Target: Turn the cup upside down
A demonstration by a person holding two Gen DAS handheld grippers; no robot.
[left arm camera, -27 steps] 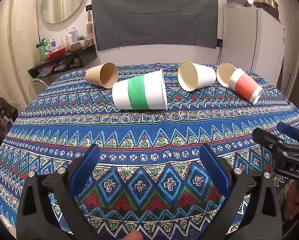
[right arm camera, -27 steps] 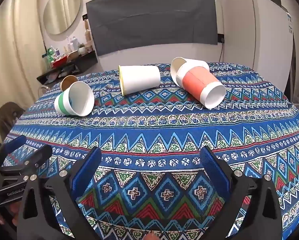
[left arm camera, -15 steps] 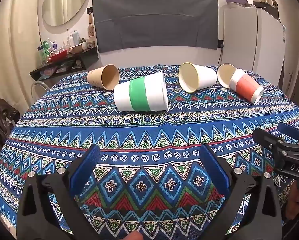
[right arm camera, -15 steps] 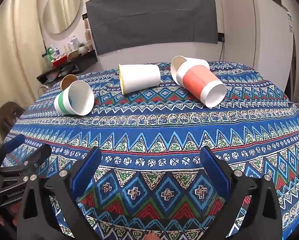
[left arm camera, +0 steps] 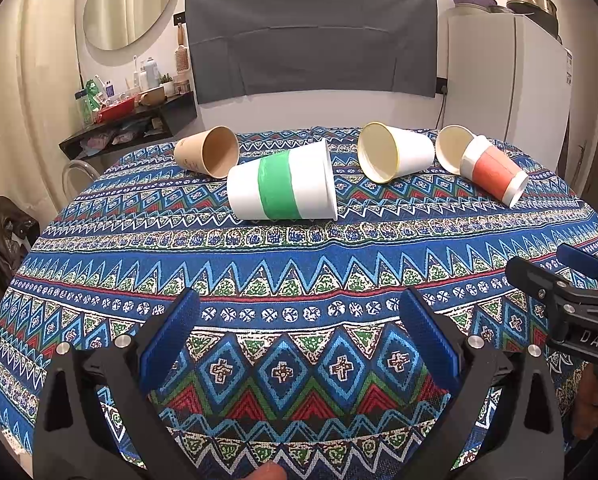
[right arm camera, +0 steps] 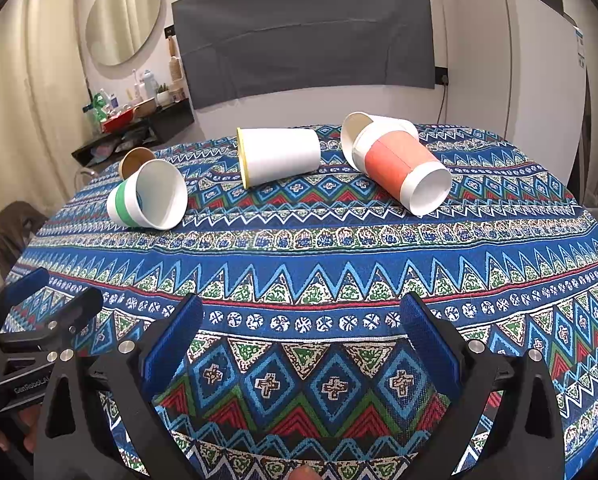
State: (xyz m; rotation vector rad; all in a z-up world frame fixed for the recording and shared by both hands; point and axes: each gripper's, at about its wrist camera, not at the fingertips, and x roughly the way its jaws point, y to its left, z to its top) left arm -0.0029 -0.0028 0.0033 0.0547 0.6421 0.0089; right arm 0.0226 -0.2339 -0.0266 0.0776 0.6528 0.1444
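Observation:
Several paper cups lie on their sides at the far part of a patterned tablecloth (left arm camera: 299,264). A white cup with a green band (left arm camera: 283,188) (right arm camera: 147,196) lies nearest the left gripper. Behind it lie a brown cup (left arm camera: 209,152) (right arm camera: 135,162), a white cup with a yellow rim (left arm camera: 395,156) (right arm camera: 279,156), a plain white cup (left arm camera: 451,148) and a white cup with an orange band (left arm camera: 493,170) (right arm camera: 399,168). My left gripper (left arm camera: 299,312) is open and empty over the near cloth. My right gripper (right arm camera: 301,316) is open and empty too, and shows at the right edge of the left wrist view (left arm camera: 571,288).
A dark shelf with bottles (left arm camera: 127,120) stands at the back left under an oval mirror (left arm camera: 129,0). A white fridge (left arm camera: 507,80) stands at the back right. A brown chair (left arm camera: 3,232) sits by the table's left edge.
Both grippers have crept slightly forward and stayed open. The cups have not moved.

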